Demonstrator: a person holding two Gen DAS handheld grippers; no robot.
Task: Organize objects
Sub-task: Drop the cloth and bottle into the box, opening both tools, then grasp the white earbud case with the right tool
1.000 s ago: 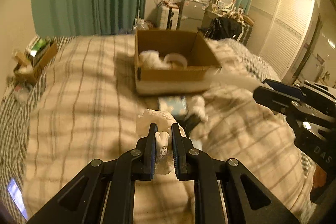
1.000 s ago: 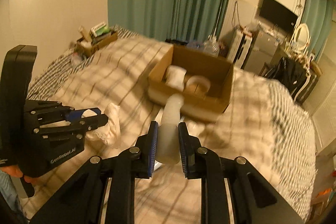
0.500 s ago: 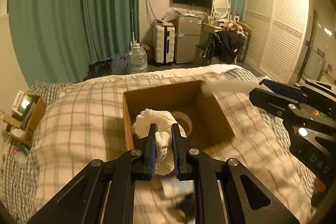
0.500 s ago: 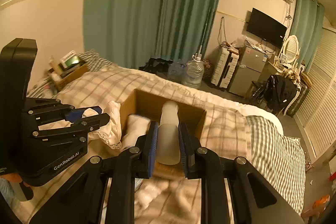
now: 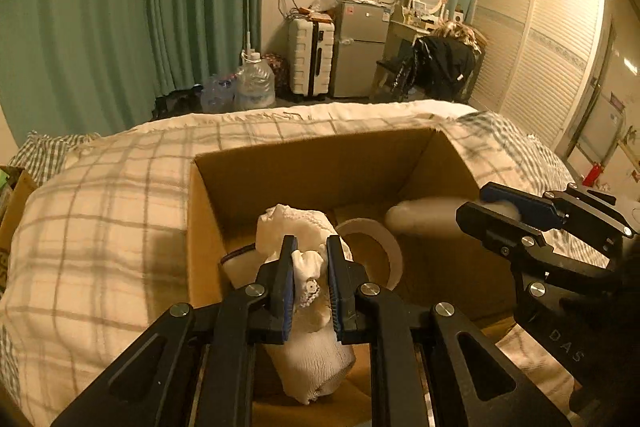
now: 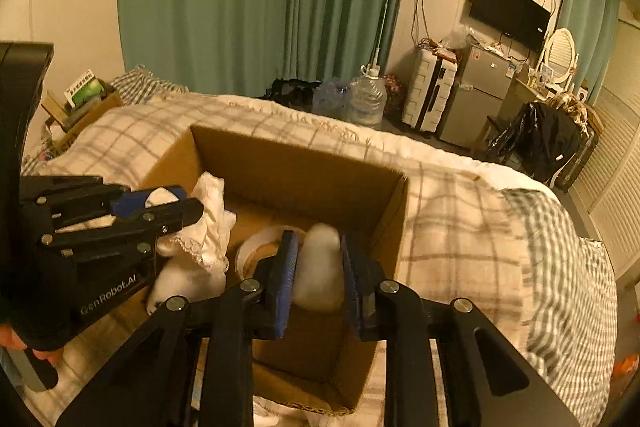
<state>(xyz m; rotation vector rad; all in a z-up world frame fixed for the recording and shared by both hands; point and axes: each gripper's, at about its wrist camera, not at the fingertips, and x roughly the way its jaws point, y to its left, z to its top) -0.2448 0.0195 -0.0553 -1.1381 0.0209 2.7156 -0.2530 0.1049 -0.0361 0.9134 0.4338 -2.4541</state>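
A brown cardboard box [image 5: 304, 163] stands open on the plaid bed; it also shows in the right wrist view [image 6: 304, 167]. My left gripper [image 5: 311, 259] is shut on a white lacy cloth [image 5: 304, 231] and holds it over the box's left half. The cloth also shows in the right wrist view [image 6: 208, 223]. My right gripper [image 6: 318, 257] is shut on a white frosted bottle [image 6: 320, 263] over the box's right half. The bottle [image 5: 420, 219] points left in the left wrist view. A roll of tape [image 5: 376, 239] lies in the box.
A plaid blanket [image 5: 100, 227] covers the bed around the box. A small box of items [image 6: 80, 99] sits at the far left by the wall. Beyond the bed stand water jugs [image 5: 252, 83], a suitcase [image 5: 312, 63] and a small fridge [image 5: 360, 47].
Both grippers have moved forward from the bed in front of the box until they are over its opening, each still holding its object. The box now fills the view.
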